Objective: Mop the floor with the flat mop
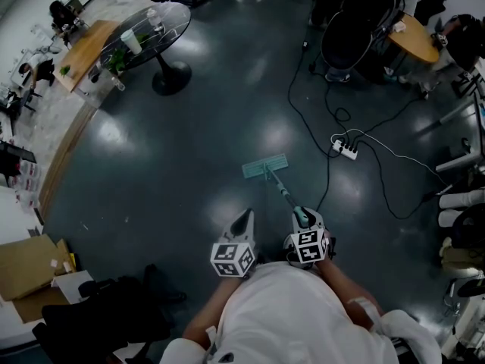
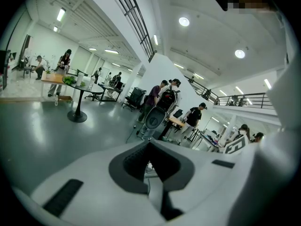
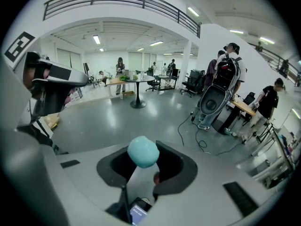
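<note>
The flat mop has a teal head (image 1: 265, 165) lying flat on the dark glossy floor (image 1: 189, 158), a little ahead of me. Its thin handle (image 1: 282, 189) slants back to my right gripper (image 1: 303, 218), which is shut on the handle's top end. In the right gripper view the round teal end cap (image 3: 143, 151) pokes up between the dark pads of the right gripper (image 3: 143, 166). My left gripper (image 1: 244, 218) hovers just left of the handle without touching it. Its jaws meet in a point and hold nothing, as the left gripper view (image 2: 151, 161) also shows.
A white power strip (image 1: 345, 149) and black cables (image 1: 307, 120) lie on the floor right of the mop head. A round glass table (image 1: 148, 32) stands far left, a black chair (image 1: 350, 36) far right. Cardboard boxes (image 1: 26, 268) and a black bag (image 1: 114, 309) sit near left. Several people (image 3: 225, 79) stand beyond.
</note>
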The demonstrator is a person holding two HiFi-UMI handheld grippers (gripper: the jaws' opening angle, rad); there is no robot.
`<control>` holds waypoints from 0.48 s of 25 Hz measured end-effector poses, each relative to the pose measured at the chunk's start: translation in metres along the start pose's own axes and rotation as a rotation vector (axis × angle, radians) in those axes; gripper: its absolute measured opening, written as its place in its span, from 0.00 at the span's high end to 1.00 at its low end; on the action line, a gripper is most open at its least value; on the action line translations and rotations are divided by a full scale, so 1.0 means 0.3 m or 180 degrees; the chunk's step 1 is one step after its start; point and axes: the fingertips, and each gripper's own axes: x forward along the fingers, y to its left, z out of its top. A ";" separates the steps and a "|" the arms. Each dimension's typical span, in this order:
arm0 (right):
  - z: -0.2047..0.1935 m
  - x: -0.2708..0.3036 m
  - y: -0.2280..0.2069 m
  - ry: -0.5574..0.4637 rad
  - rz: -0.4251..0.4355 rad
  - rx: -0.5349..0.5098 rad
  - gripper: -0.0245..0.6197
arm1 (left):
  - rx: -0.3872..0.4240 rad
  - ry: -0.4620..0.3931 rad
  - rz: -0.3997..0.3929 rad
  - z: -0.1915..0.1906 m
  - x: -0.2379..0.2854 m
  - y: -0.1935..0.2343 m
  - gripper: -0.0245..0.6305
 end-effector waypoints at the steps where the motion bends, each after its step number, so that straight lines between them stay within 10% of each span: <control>1: 0.001 -0.001 0.000 -0.0002 -0.0004 0.0000 0.79 | 0.0000 0.0002 -0.0002 0.000 0.000 0.000 0.96; 12: 0.010 0.008 -0.002 -0.0010 -0.0006 -0.0030 0.79 | 0.0001 0.0005 -0.0028 0.010 0.024 0.004 0.96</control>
